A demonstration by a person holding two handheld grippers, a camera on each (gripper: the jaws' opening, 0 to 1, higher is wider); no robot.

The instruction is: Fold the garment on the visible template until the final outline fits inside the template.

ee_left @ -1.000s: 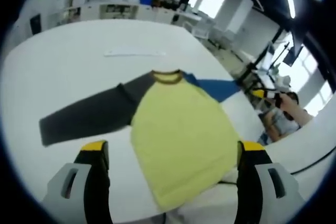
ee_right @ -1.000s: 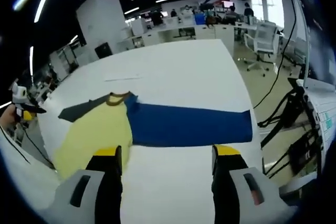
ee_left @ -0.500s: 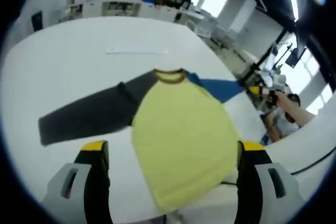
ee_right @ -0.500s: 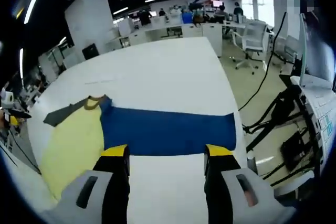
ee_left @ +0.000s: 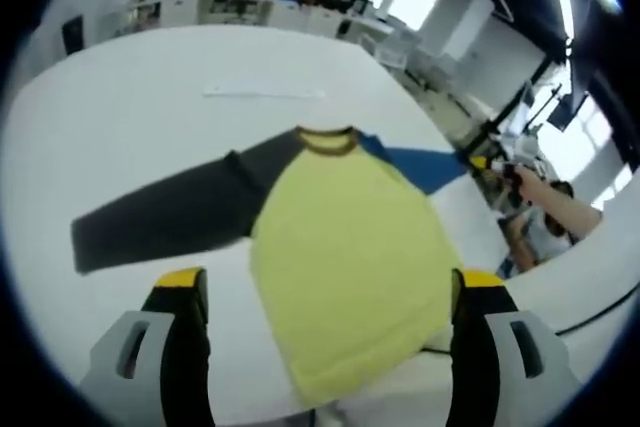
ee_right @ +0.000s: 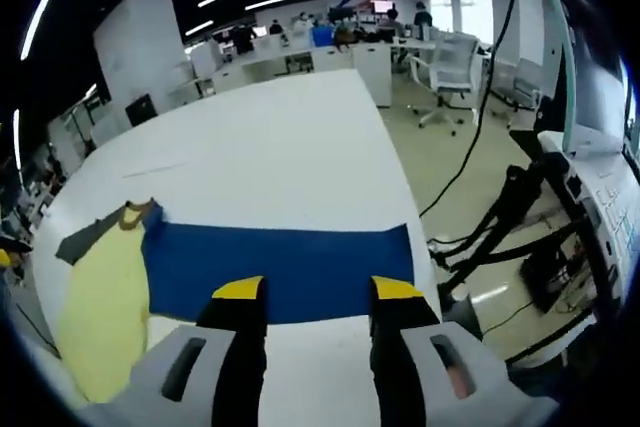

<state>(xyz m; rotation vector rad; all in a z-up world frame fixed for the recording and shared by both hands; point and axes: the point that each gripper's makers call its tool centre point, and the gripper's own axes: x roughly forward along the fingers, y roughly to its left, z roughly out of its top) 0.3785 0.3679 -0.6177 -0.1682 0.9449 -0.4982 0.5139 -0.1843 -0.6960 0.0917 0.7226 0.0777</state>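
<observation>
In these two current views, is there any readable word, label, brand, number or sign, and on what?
None can be read.
Garment: plain yellow body, dark grey sleeve, blue sleeve; no print or tag shows.
White strip on the table: any marks too blurred to read.
Background screens and desks: too small to read.

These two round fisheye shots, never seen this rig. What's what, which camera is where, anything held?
A person holds a two-jaw gripper in each hand, and a camera rides on each. In the left gripper view, the left gripper hangs open over the yellow body of a shirt lying flat on a white table, with its dark grey sleeve stretched out. In the right gripper view, the right gripper, also open, sits over the shirt's blue sleeve. Nothing is held. No fold is started.
</observation>
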